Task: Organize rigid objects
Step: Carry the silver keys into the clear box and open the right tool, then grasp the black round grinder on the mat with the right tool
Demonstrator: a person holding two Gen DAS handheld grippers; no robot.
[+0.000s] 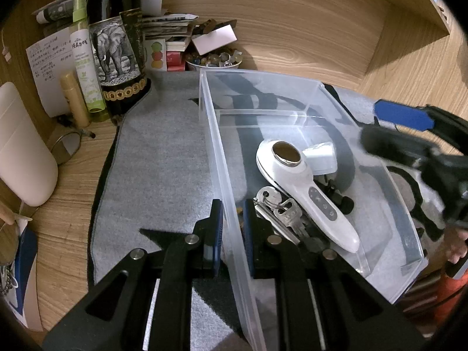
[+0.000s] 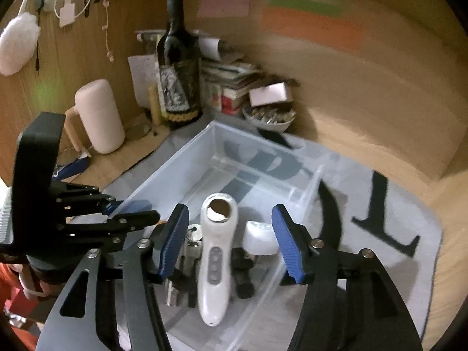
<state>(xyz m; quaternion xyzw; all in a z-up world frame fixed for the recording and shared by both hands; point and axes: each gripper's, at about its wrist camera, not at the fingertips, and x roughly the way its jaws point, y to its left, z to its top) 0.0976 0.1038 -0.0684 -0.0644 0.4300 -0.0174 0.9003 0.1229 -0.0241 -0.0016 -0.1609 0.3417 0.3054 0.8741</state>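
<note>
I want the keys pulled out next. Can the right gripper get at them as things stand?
Probably not cleanly: the right gripper is open above the clear bin, but the white handheld device lies partly across the keys.

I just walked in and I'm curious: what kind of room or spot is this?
Probably a wooden desk nook at someone's home. A wine bottle, a stack of papers and booklets and a bowl of small stones crowd the corner, behind a clear plastic bin of odds and ends.
</note>
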